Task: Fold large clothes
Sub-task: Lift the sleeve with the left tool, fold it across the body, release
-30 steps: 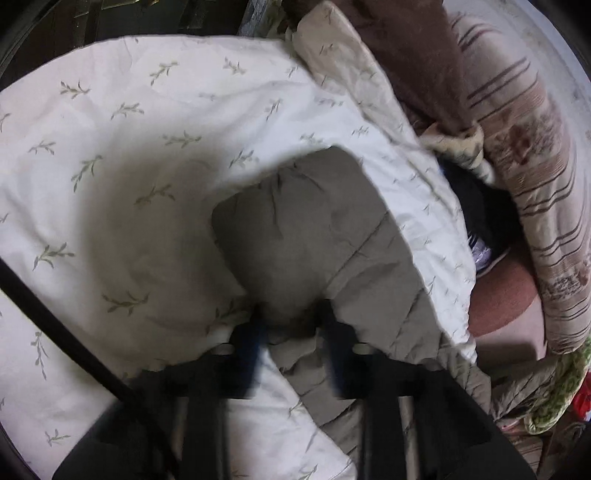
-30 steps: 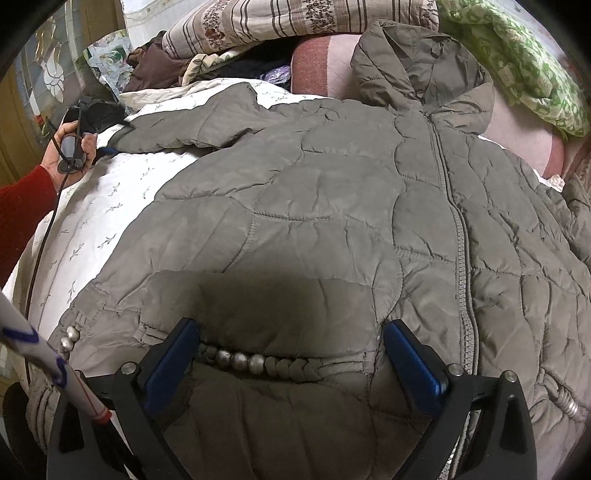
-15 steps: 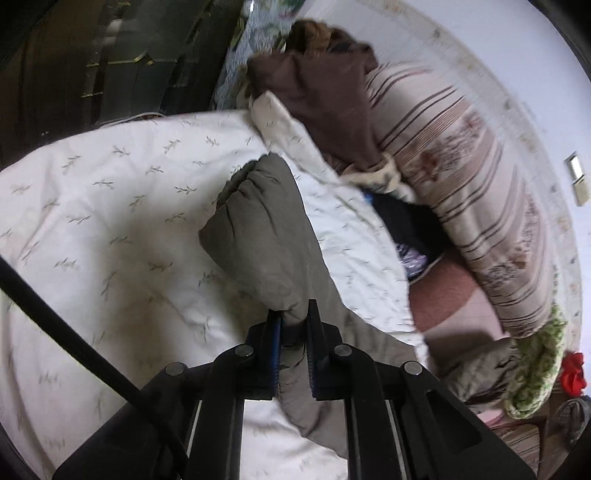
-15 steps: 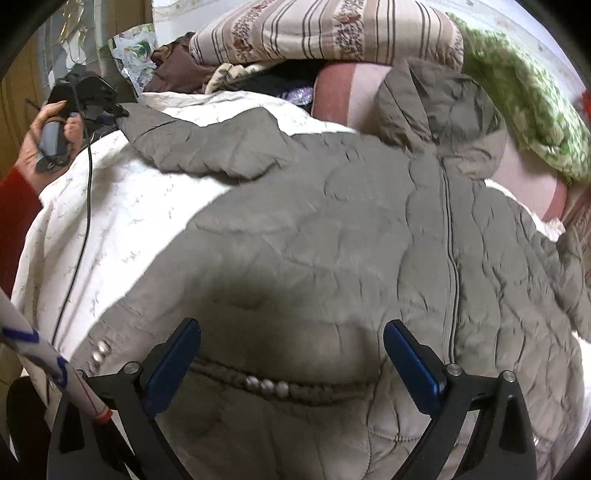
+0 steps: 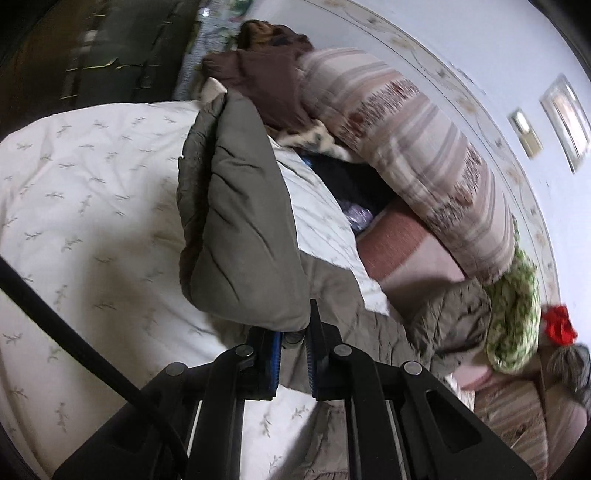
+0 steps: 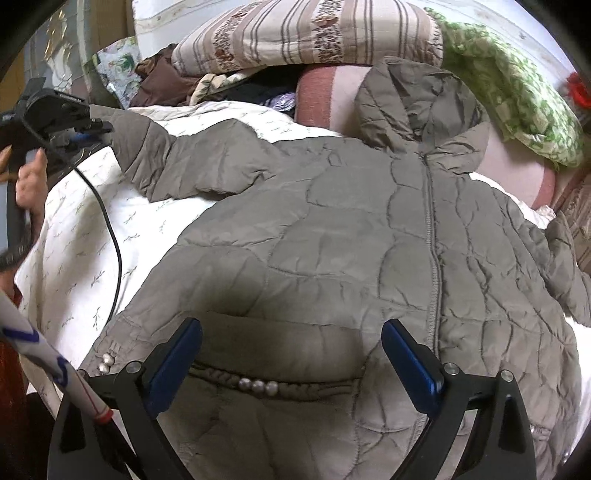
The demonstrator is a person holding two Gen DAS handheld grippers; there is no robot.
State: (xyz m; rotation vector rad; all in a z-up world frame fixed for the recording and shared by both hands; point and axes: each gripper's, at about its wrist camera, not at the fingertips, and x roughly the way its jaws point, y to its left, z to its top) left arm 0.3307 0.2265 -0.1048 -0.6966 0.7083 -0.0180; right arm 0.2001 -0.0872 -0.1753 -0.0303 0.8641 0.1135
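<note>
An olive-grey quilted hooded jacket (image 6: 369,240) lies front up, zipper closed, on a white bedsheet (image 6: 81,236). My left gripper (image 5: 293,334) is shut on the cuff of the jacket's sleeve (image 5: 240,221) and holds it raised above the sheet. The same gripper (image 6: 92,131) shows at the far left of the right wrist view, gripping the sleeve end (image 6: 144,155). My right gripper (image 6: 291,339) is open and empty, hovering over the jacket's lower hem near a braided trim with silver beads (image 6: 258,386).
A striped pillow (image 6: 306,33), a green floral blanket (image 6: 509,81), a pink cushion (image 6: 321,96) and dark clothes (image 6: 162,81) are piled at the bed's head. A black cable (image 6: 114,251) trails over the sheet. A red object (image 5: 559,325) lies at right.
My left gripper closed on the sleeve cuff and lifted it off the sheet, drawing the sleeve outward and up. My right gripper stayed open, rising slightly above the hem.
</note>
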